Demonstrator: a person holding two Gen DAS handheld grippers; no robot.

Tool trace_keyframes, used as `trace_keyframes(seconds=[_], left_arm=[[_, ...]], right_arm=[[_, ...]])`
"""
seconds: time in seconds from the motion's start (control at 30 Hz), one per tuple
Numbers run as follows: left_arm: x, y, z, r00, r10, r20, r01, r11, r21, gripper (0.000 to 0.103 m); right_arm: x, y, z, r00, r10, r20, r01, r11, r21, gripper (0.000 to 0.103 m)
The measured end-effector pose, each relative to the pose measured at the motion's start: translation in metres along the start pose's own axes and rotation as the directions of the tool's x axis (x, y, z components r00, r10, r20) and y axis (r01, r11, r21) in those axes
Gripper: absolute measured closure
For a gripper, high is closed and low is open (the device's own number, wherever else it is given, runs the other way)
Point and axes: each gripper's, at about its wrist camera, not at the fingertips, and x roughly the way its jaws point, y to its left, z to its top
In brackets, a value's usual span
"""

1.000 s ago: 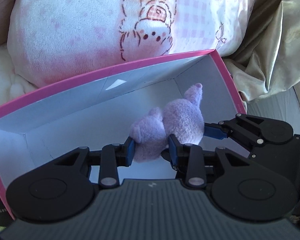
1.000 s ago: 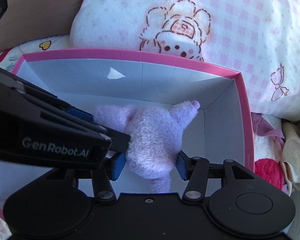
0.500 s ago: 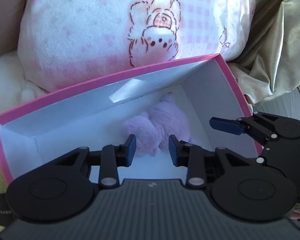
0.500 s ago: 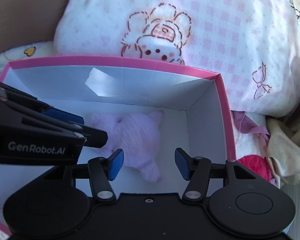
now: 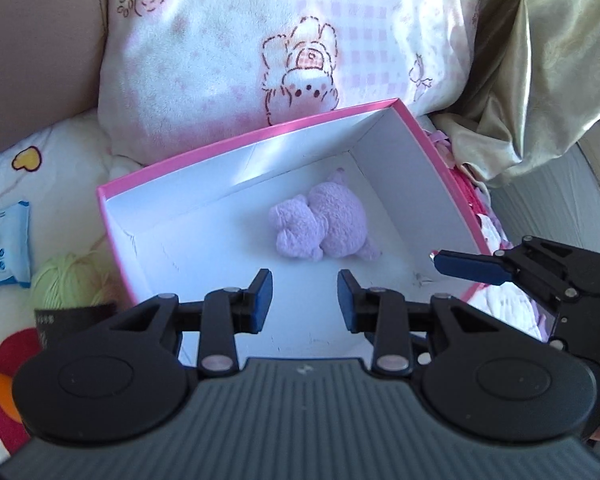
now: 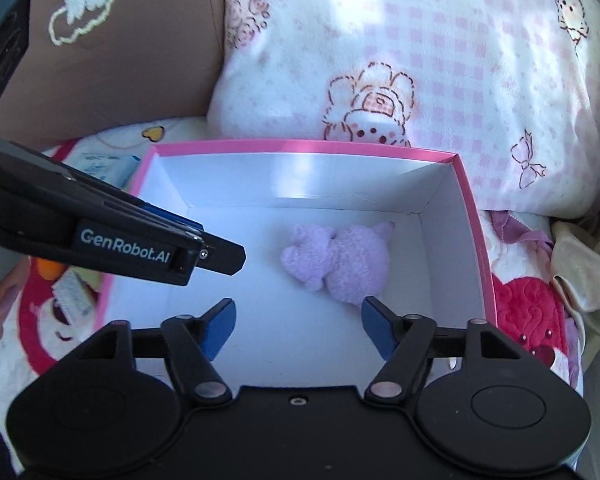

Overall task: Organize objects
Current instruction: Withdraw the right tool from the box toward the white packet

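Purple and fuzzy, the plush (image 5: 324,224) lies on the white floor of the box (image 5: 236,146), toward the far right corner, touching neither gripper. In the right wrist view it sits centre frame, on its side, one soft limb pointing at the back wall.

Left gripper (image 5: 304,300) hangs at the lower middle of its frame with a narrow gap between the blue pads, nothing in it. Right gripper (image 6: 296,326) stands wide, pads well apart, also empty; its tip shows at the right edge of the left view, over the box's right rim.

So the toy looks placed, and the step in hand reads as clearing out and going for the next item. Doing that well probably means lifting both tools straight up past the pink rim before swinging sideways, since the box is light card on soft bedding and a nudge could tip or slide it.

Outward from the box: a yarn ball (image 5: 66,280), pale green, sits just beside the box's left wall at lower left, and a tissue pack (image 5: 2,244) lies at the far left edge. The yarn looks the nearest candidate for the left tool, but it will squash and roll, so a wider opening and a grip across its middle would suit. Behind everything, the pink pillow (image 5: 260,40) fills the top of the frame.
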Motion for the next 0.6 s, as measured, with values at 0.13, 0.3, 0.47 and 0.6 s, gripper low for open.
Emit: trace_keyframes(seconds=[0.13, 0.3, 0.47, 0.6], left_arm=[[-0.025, 0.002, -0.009, 1.0, 0.009, -0.002, -0.009, 1.0, 0.002, 0.061], [-0.055, 0.008, -0.022, 1.0, 0.026, -0.008, -0.026, 1.0, 0.002, 0.055], [-0.086, 0.015, -0.037, 0.999, 0.043, 0.008, -0.043, 0.999, 0.007, 0.044], [-0.104, 0.025, -0.05, 0.999, 0.045, -0.002, -0.045, 0.999, -0.008, 0.035]], right_arm=[[-0.019, 0.005, -0.006, 0.999, 0.053, -0.003, -0.052, 0.997, 0.056, 0.012], [-0.042, 0.018, -0.012, 0.997, 0.081, 0.002, -0.081, 0.995, 0.063, 0.008], [-0.062, 0.036, -0.017, 0.997, 0.074, -0.006, -0.074, 0.997, 0.015, 0.005], [-0.073, 0.046, -0.022, 0.997, 0.078, -0.01, -0.078, 0.997, 0.005, 0.005]])
